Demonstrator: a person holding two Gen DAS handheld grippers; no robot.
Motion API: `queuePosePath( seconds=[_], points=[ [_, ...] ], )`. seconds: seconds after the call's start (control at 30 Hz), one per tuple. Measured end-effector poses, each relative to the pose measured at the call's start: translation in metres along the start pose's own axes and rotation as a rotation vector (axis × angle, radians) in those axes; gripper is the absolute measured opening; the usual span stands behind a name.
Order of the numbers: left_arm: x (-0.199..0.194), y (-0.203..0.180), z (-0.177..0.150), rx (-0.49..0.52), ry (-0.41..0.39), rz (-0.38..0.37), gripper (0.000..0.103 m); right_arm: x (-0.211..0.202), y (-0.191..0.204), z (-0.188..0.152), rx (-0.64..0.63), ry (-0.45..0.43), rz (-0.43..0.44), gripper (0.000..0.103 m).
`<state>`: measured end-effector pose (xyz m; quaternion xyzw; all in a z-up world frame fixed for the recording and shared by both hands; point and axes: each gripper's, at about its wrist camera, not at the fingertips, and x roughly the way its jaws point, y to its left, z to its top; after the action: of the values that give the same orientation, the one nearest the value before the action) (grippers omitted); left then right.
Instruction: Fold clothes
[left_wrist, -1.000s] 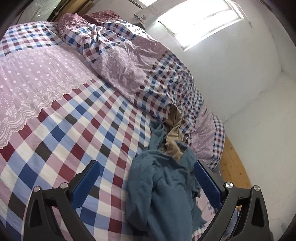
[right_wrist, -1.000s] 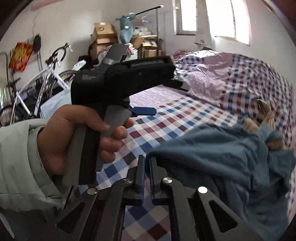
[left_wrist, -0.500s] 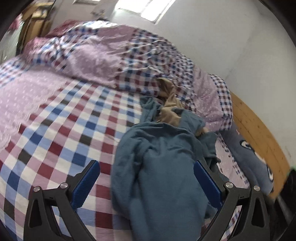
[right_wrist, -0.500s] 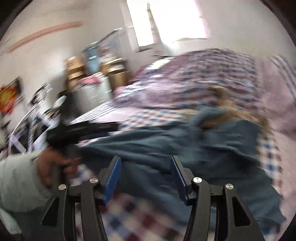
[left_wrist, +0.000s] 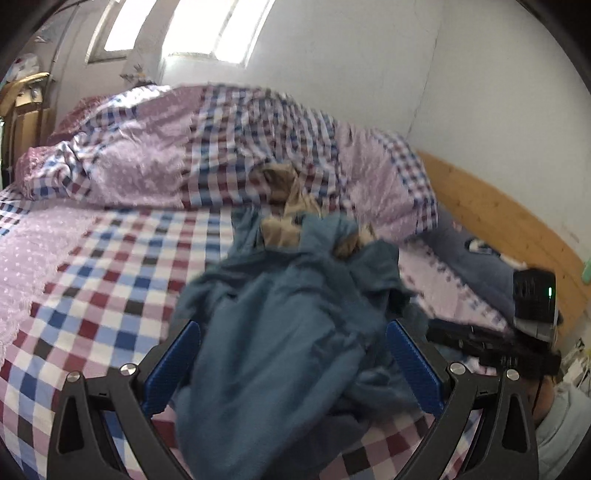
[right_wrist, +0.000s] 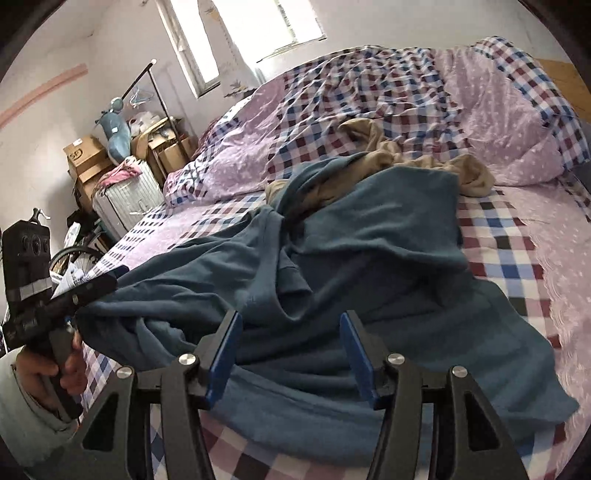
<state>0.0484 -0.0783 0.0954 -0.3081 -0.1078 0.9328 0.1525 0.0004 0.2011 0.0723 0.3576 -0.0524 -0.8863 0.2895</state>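
Checked bedsheet (right_wrist: 509, 254) is stretching out ahead of me, and a blue garment (right_wrist: 369, 266) is lying crumpled across it, with a tan garment (right_wrist: 417, 166) bunched behind it against the quilt (right_wrist: 388, 92). I'm holding my left gripper (left_wrist: 291, 363) and right gripper (right_wrist: 291, 354) spread wide over the blue cloth, gripping nothing.

Left claw (left_wrist: 291, 365) spread wide, right claw (right_wrist: 291, 354) parted, seemingly empty
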Motion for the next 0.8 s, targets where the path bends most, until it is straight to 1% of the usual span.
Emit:
queuePosePath(
  seconds=[0.07,0.1,0.13,0.17,0.2,0.23,0.27,0.3,0.33,0.37,0.43,0.53,0.57,0.6,0.63,0.67,0.77,0.8],
  points=[
    [0.005,-0.001,-0.005,0.013,0.031,0.01,0.094,0.008,0.002,0.004,-0.01,0.005,0.003,0.06],
    [0.007,-0.001,-0.007,0.017,0.046,0.017,0.087,0.014,0.003,0.008,-0.02,0.013,0.014,0.06],
    [0.009,0.001,-0.008,0.015,0.063,0.023,0.08,0.02,0.006,0.011,-0.043,0.031,0.011,0.06],
    [0.011,0.004,-0.01,0.012,0.081,0.029,0.076,0.026,0.008,0.014,-0.066,0.05,0.008,0.06],
    [0.012,0.006,-0.012,0.008,0.099,0.035,0.071,0.035,0.01,0.019,-0.097,0.077,0.004,0.06],
    [0.014,0.009,-0.014,0.004,0.116,0.041,0.067,0.045,0.011,0.022,-0.127,0.105,-0.007,0.06],
    [0.016,0.014,-0.016,-0.011,0.133,0.029,0.066,0.053,0.009,0.026,-0.133,0.13,0.002,0.06],
    [0.016,0.018,-0.018,-0.022,0.144,0.019,0.061,0.062,0.008,0.029,-0.138,0.155,0.011,0.06],
    [0.017,0.021,-0.019,-0.03,0.153,0.013,0.055,0.069,0.007,0.033,-0.138,0.176,0.024,0.06],
    [0.017,0.025,-0.02,-0.039,0.161,0.006,0.051,0.076,0.007,0.036,-0.137,0.196,0.037,0.06],
    [0.018,0.03,-0.021,-0.055,0.168,0.003,0.034,0.091,0.006,0.043,-0.137,0.237,0.063,0.06],
    [0.017,0.04,-0.02,-0.1,0.163,-0.013,0.024,0.104,0.017,0.052,-0.171,0.296,0.111,0.057],
    [0.016,0.043,-0.019,-0.116,0.154,-0.013,0.023,0.108,0.021,0.055,-0.183,0.315,0.125,0.047],
    [0.016,0.047,-0.018,-0.133,0.143,-0.01,0.021,0.107,0.027,0.057,-0.206,0.314,0.119,0.026],
    [0.015,0.049,-0.018,-0.143,0.134,-0.007,0.02,0.107,0.034,0.058,-0.229,0.312,0.112,0.013],
    [0.014,0.05,-0.016,-0.149,0.128,-0.005,0.02,0.106,0.04,0.06,-0.252,0.311,0.105,0.007],
    [0.012,0.056,-0.012,-0.184,0.098,-0.002,0.021,0.099,0.059,0.07,-0.306,0.282,0.084,0.006],
    [0.01,0.059,-0.01,-0.204,0.088,-0.005,0.021,0.096,0.063,0.075,-0.303,0.264,0.083,0.006]
  ],
)
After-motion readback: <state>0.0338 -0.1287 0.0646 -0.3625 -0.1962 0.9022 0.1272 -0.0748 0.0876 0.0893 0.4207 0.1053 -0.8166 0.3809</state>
